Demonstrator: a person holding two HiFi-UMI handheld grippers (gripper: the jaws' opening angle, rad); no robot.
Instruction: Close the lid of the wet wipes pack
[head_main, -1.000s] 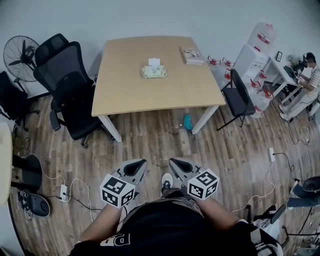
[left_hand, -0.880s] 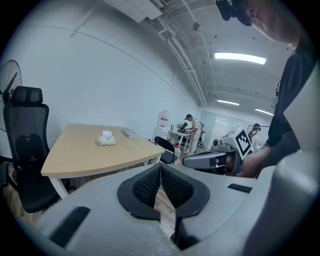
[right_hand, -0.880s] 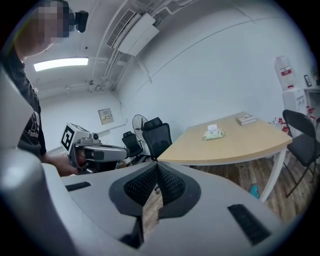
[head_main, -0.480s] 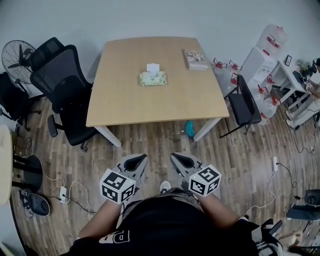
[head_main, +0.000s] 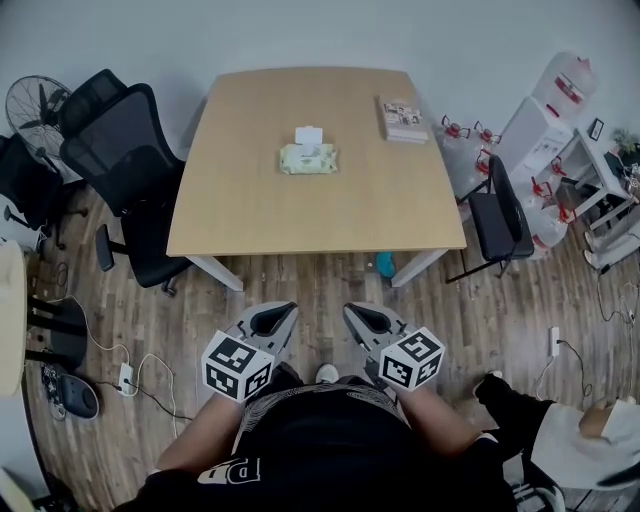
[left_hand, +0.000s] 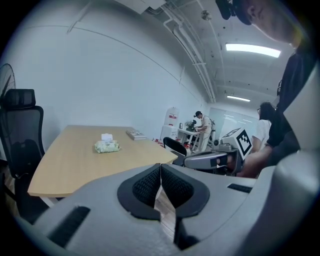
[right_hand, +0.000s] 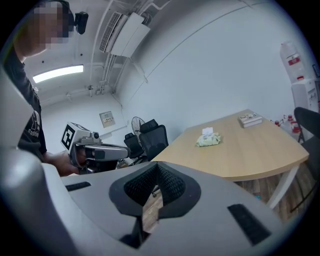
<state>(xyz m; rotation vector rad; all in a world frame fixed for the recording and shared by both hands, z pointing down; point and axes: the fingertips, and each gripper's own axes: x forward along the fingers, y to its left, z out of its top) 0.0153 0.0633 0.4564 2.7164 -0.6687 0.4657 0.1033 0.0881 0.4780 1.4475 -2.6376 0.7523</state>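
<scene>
Head view, from left: a pedestal fan (head_main: 35, 105) is standing by the wall beside a black office chair (head_main: 122, 150), which is sitting at the left edge of a pale wooden table (head_main: 300, 215). The wet wipes pack (head_main: 308, 158) is lying on the far half of the tabletop, roughly midway across, with its white lid (head_main: 309, 135) standing flipped up behind the green wrapper. A book (head_main: 402, 118) is lying near the table's far right corner, well apart from the pack, and a black side chair (head_main: 500, 215) is standing off the right edge on the wood-plank floor (head_main: 300, 290). In the foreground, well short of the table, a person (head_main: 320, 450) in a black shirt is holding both tools low over the floor. The left gripper (head_main: 271, 320) and right gripper (head_main: 366, 320) are pointing side by side toward the table. Left gripper view: the left gripper (left_hand: 160, 167) is pressing its jaws together at the tips with nothing between them, and the pack (left_hand: 106, 146) is showing far ahead on the tabletop. Right gripper view: the right gripper (right_hand: 156, 167) is likewise meeting tip to tip and gripping nothing, while the pack (right_hand: 208, 140) is lying off to the right of its line
</scene>
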